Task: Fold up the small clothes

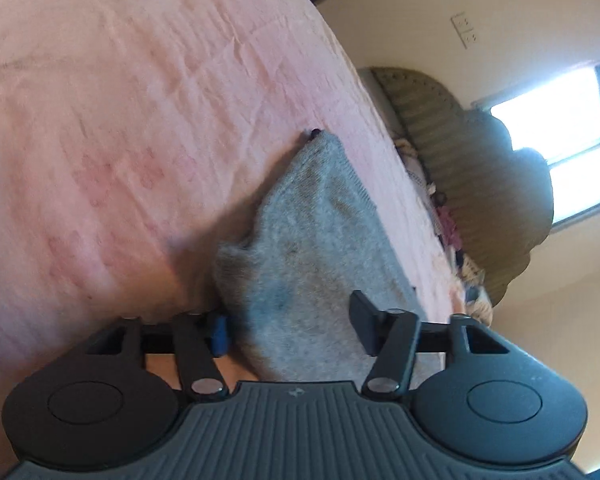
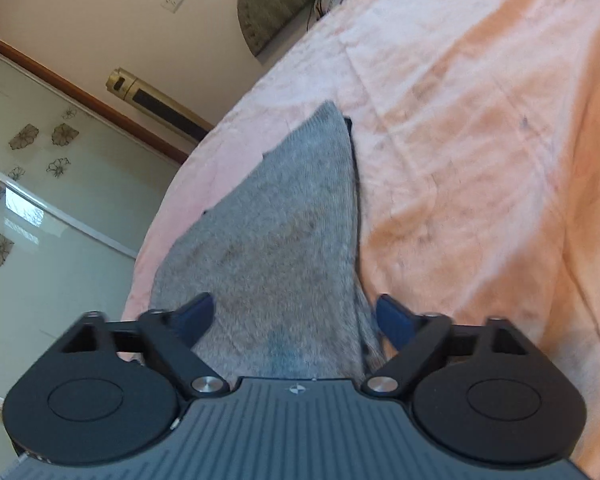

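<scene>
On the pink bedspread (image 1: pixel 140 120) lies a grey knitted garment (image 2: pixel 268 240) (tapering away), between the spread, unclamped jaws of both left gripper (image 1: pixel 292 328) and right gripper (image 2: pixel 296 316)

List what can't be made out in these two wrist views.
- Grey garment: near end hidden under the left gripper body, left wrist view; type unclear.
- Same garment, right wrist view: near end cut off by the right gripper; contact with its fingers unclear.
- Clutter by the headboard: too small, blurred.
- Dark corner beneath the garment: mostly covered.
</scene>
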The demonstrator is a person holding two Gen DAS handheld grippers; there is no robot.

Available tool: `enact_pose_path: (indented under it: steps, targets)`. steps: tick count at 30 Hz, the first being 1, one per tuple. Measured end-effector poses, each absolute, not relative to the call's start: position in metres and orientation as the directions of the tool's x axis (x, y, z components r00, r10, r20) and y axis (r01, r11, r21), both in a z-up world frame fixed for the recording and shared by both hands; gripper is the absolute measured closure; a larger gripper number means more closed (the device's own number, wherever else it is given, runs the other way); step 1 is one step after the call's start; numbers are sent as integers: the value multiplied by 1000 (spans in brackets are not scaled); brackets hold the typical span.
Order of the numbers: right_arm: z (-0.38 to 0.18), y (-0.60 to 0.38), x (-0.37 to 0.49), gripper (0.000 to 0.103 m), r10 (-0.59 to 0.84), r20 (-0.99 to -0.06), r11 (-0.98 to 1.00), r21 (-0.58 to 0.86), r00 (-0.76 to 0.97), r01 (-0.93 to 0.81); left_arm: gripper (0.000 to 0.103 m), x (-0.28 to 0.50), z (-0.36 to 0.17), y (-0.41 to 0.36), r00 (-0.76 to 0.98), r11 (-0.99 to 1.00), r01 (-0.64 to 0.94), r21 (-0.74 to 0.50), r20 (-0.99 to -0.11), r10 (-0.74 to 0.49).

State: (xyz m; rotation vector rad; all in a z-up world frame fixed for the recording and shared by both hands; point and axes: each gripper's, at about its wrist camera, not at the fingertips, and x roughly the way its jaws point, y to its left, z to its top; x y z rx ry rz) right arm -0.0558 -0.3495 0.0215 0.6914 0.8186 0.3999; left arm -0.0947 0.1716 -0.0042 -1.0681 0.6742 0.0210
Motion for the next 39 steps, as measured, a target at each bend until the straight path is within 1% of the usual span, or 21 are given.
enact_pose_path:
  steps: [1,3,4,5,6,7,9,11,13,15,17,19,21,23,28,30,31,33,35,36,39]
  targets:
    - [27,-351,-52,4,550,-535,733,678,641,-64,25,-92,1,165,803,518,-336,-786,-527,-278]
    - [36,-355,-45,4,543,-509,727,683,668,-71,26,-80,10,150,797,599,-347,-722,-563,-218]
    - [41,-357,-43,4,548,-491,719,691,678,-80,40,-74,13,143,792,647,-353,-676,-584,-178]
    - [44,-357,-39,4,557,-472,709,699,683,-94,78,-65,16,135,773,694,-370,-617,-619,-138]
    - [47,-356,-35,4,574,-453,693,712,682,-111,94,-56,16,130,740,732,-395,-556,-664,-105]
    - [49,-354,-30,4,594,-437,676,726,675,-125,97,-48,16,127,721,745,-411,-526,-687,-87]
    - [50,-350,-20,4,636,-406,637,757,656,-148,97,-36,26,117,726,766,-400,-503,-684,-69]
    - [51,-345,-9,3,682,-372,587,792,630,-169,97,-25,50,91,764,840,-299,-453,-641,-73]
    - [48,-344,9,2,733,-325,511,843,598,-168,97,-19,76,42,819,918,-108,-382,-558,-136]
    - [42,-347,29,1,771,-284,434,889,570,-145,97,-17,88,-14,823,957,83,-279,-523,-224]
    - [29,-348,51,1,812,-240,347,931,533,-110,97,-16,80,-57,772,941,239,-241,-541,-335]
    - [16,-346,70,1,832,-233,303,951,503,-62,97,-19,64,-91,696,908,350,-230,-584,-417]
    - [5,-340,83,1,848,-247,296,955,470,-33,97,-20,44,-111,634,890,397,-225,-634,-443]
    - [-4,-333,90,0,851,-290,329,944,438,-15,97,-22,33,-117,604,888,403,-223,-664,-441]
    - [-8,-330,101,1,851,-290,332,943,437,-19,97,-21,36,-120,603,881,427,-202,-663,-444]
    - [-7,-329,110,3,842,-306,353,935,444,-26,97,-25,38,-126,599,874,446,-195,-661,-453]
    - [-6,-328,115,8,838,-318,369,929,443,-30,97,-27,38,-131,595,868,460,-186,-661,-457]
    - [-5,-324,127,25,818,-375,440,896,436,-55,97,-31,39,-140,590,853,493,-168,-656,-470]
    - [0,-316,133,85,781,-467,548,831,414,-96,97,-32,40,-149,588,839,524,-147,-651,-481]
    - [6,-314,132,85,765,-491,582,804,418,-122,97,-32,42,-153,585,831,536,-148,-645,-492]
    - [25,-318,122,85,731,-498,640,739,467,-213,97,-26,39,-159,561,812,559,-171,-643,-522]
